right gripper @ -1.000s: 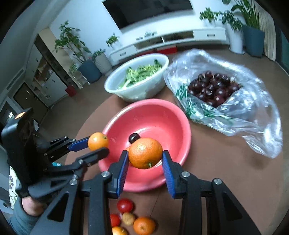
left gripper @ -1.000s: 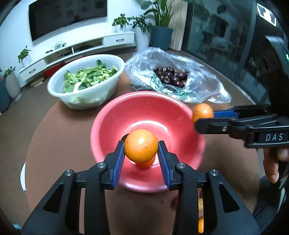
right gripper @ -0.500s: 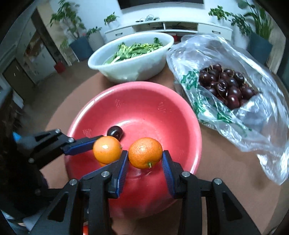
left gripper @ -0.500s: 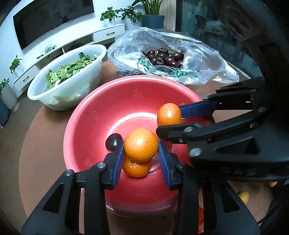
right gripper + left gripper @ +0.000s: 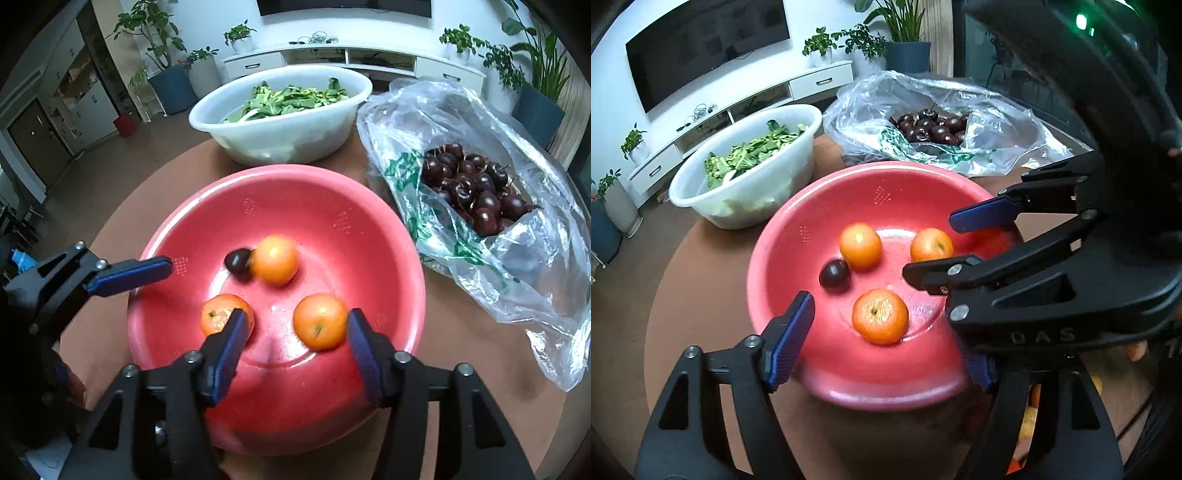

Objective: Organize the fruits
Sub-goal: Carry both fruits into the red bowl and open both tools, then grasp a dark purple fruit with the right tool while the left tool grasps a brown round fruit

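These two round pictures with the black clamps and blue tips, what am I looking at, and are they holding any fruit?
They are hand-held tools, not a robot: a person carries one two-finger gripper in each hand, and each has a wide-angle camera looking along its fingers. One picture is from the left gripper, the other from the right gripper; each also shows the other tool. On the round brown table sit a red bowl, a white bowl of greens and a plastic bag of cherries. Three oranges and one dark cherry lie in the red bowl. Both grippers' jaws have just been opening and hold nothing.
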Tool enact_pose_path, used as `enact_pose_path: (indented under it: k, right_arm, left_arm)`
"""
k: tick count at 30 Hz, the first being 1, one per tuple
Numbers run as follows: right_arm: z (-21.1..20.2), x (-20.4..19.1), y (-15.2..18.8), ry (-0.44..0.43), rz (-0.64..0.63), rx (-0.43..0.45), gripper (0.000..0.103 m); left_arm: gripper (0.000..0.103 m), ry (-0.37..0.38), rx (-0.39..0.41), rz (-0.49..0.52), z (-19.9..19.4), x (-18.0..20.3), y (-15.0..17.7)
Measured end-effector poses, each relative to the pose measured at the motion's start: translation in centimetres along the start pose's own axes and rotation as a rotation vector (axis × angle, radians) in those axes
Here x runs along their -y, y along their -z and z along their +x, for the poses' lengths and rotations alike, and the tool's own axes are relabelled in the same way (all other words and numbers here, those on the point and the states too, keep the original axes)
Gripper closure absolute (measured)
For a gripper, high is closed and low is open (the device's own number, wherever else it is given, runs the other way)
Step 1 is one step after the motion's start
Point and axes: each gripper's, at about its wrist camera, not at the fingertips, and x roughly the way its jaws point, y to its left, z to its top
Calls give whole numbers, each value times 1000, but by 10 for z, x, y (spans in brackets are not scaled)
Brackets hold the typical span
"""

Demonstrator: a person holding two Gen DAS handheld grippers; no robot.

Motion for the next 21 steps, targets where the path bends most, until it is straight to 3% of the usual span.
enact_pose_path:
  k: [4,6,10,13,16,21]
  right_arm:
    - [-12,-9,6,25,-26,22,41]
    - [-24,-17,11,49,-60,52,41]
    - [-55,-40,31,108,-150,124,40]
    - [-73,-57,48,153,-190,163,36]
    - [-87,-67,62,183,-188,183,30]
    - [-107,-80,79,217,-162,193,25]
  left_arm:
    - [31,-16,18,-27,-23,-5,16]
    - [26,-16,33,-59,-37,-10,27]
    - [16,-12,82,-152,-71,-20,54]
    - [14,-18,104,-242,-93,-26,80]
    - [3,-16,118,-341,-110,-30,106]
    - [3,-38,126,-421,-131,-25,144]
